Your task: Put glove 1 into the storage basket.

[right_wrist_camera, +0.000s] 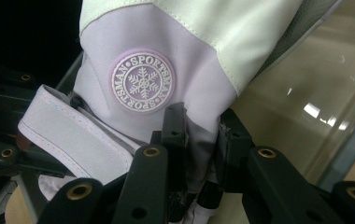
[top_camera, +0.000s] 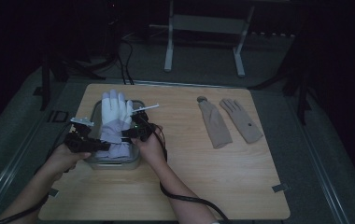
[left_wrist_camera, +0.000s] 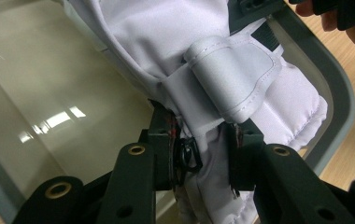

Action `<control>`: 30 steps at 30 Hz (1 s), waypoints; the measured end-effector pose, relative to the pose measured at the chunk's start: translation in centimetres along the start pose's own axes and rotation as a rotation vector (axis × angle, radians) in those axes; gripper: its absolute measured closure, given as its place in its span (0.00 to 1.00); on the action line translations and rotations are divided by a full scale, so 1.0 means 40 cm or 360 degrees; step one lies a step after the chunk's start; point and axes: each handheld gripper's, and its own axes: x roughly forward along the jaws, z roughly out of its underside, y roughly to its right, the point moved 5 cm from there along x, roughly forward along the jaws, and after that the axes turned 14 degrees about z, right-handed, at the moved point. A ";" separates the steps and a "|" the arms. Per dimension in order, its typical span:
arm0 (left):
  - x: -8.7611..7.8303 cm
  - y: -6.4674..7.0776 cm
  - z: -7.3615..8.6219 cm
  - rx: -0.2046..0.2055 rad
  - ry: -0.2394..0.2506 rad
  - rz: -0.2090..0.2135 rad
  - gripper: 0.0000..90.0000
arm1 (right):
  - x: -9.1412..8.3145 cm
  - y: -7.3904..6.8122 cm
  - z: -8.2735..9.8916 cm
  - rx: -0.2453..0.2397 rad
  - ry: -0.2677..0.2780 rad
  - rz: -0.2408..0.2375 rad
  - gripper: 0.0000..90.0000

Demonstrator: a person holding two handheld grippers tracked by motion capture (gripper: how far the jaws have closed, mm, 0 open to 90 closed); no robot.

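Your right gripper (right_wrist_camera: pixel 199 135) pinches the lilac glove (right_wrist_camera: pixel 166 116) cuff at 6 o'clock; snowflake badge (right_wrist_camera: pixel 142 81) at 11, strap (right_wrist_camera: pixel 73 140) at 8, tray (right_wrist_camera: pixel 315 102) at 3.

1. I see a pair of tan gloves (top_camera: pixel 230 121) lying flat on the right half of the wooden table (top_camera: pixel 185 186), side by side with fingers pointing away from me.
2. Beyond the table's far edge I make out a white metal frame (top_camera: pixel 203 37) standing on the grey floor (top_camera: pixel 334 154).
3. Dark cables (top_camera: pixel 125 60) trail across that floor at the far left.
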 end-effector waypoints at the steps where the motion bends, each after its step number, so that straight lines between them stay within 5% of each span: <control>1: 0.002 0.000 0.001 -0.0004 -0.0005 0.0003 0.76 | 0.002 0.001 0.004 0.0005 -0.0015 0.0001 0.85; 6: 0.012 0.002 0.000 -0.0016 -0.0066 -0.0009 0.75 | 0.008 0.008 0.016 0.0020 -0.0050 -0.0009 0.85; 11: 0.020 0.010 -0.002 0.0004 -0.0103 -0.0029 0.59 | 0.013 0.013 0.022 0.0052 -0.0049 -0.0005 0.85; 13: 0.018 0.015 -0.005 0.0003 -0.0068 -0.0059 0.47 | 0.013 0.013 0.022 0.0041 -0.0047 0.0018 0.86; 17: 0.008 0.016 -0.005 0.0011 -0.0026 -0.0120 0.38 | 0.017 0.007 0.021 0.0012 -0.0064 0.0071 0.86; 22: -0.028 0.022 -0.020 0.0044 0.0173 -0.0177 0.36 | 0.024 0.001 0.018 -0.0042 -0.0095 0.0140 0.86; 24: -0.031 0.024 -0.022 0.0052 0.0203 -0.0224 0.36 | 0.028 -0.003 0.016 -0.0079 -0.0118 0.0175 0.84; 30: -0.015 0.027 -0.021 0.0074 0.0234 -0.0214 0.37 | 0.022 -0.003 0.007 -0.0159 -0.0171 0.0167 0.75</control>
